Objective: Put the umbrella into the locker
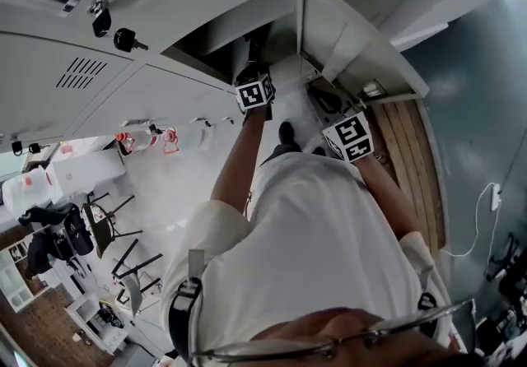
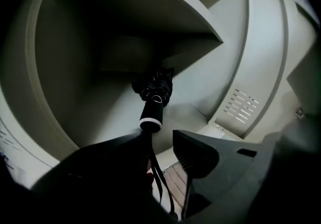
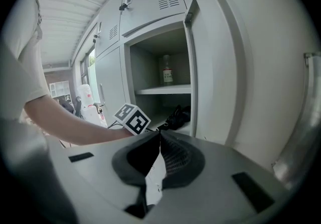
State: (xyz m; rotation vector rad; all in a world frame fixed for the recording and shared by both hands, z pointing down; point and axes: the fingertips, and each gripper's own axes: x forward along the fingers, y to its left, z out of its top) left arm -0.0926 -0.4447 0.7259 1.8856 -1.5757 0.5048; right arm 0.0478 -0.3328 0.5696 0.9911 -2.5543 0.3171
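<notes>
**Condition.** The umbrella (image 2: 155, 87), folded, lies on the floor of the locker (image 2: 100, 42), in the lower compartment, with its handle end toward the opening. Its wrist strap (image 2: 153, 168) trails out of the compartment and hangs through the gap of the left gripper (image 2: 156, 137). That gripper's jaws stand apart and neither pad presses on the strap. The right gripper (image 3: 159, 135) is held outside the locker, beside the open door (image 3: 235, 67), jaws pressed together on nothing.

**Hazards.**
- Strap snag: the strap runs close along one jaw. If the gripper is drawn back without clearing it, the umbrella is likely to be dragged toward the front lip or out of the compartment.
- Door closure: a handle or strap left across the threshold would probably foul the door.

**Surroundings.** A shelf (image 3: 163, 89) caps the compartment and limits upward clearance (a bottle (image 3: 167, 75) stands on it, well apart from the umbrella). The door bounds the opening on one side. Nothing else is seen inside the compartment.
</notes>
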